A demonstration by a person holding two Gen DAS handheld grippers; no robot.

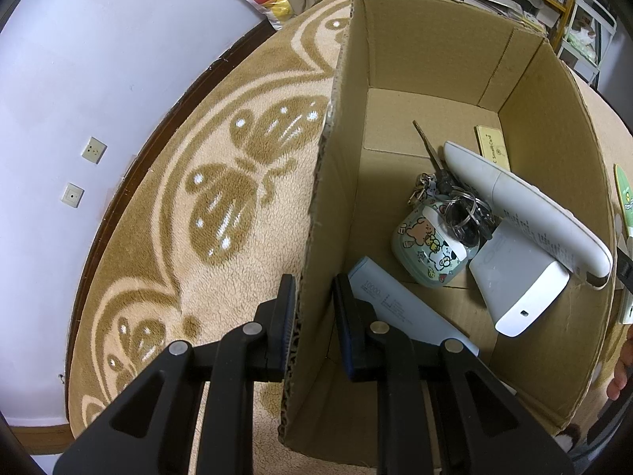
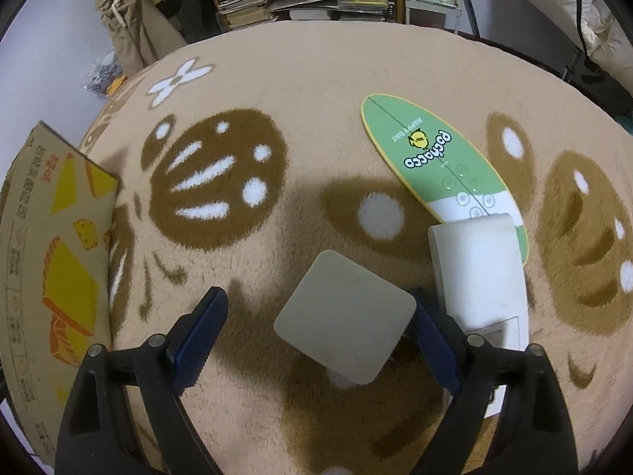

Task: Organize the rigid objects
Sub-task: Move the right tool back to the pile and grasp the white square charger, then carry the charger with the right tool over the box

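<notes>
I'm clamping left gripper (image 1: 314, 312) on cardboard box (image 1: 336, 126) wall | right gripper (image 2: 318, 318) hanging released around square beige pad (image 2: 344, 316), lower centre | looks light, stiff, smooth; pinching opposite edges

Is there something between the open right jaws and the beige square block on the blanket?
Nothing visible stands in the way. The right gripper is open around the beige square block, one jaw on each side. The white box lies close beside it, just outside one jaw.
</notes>
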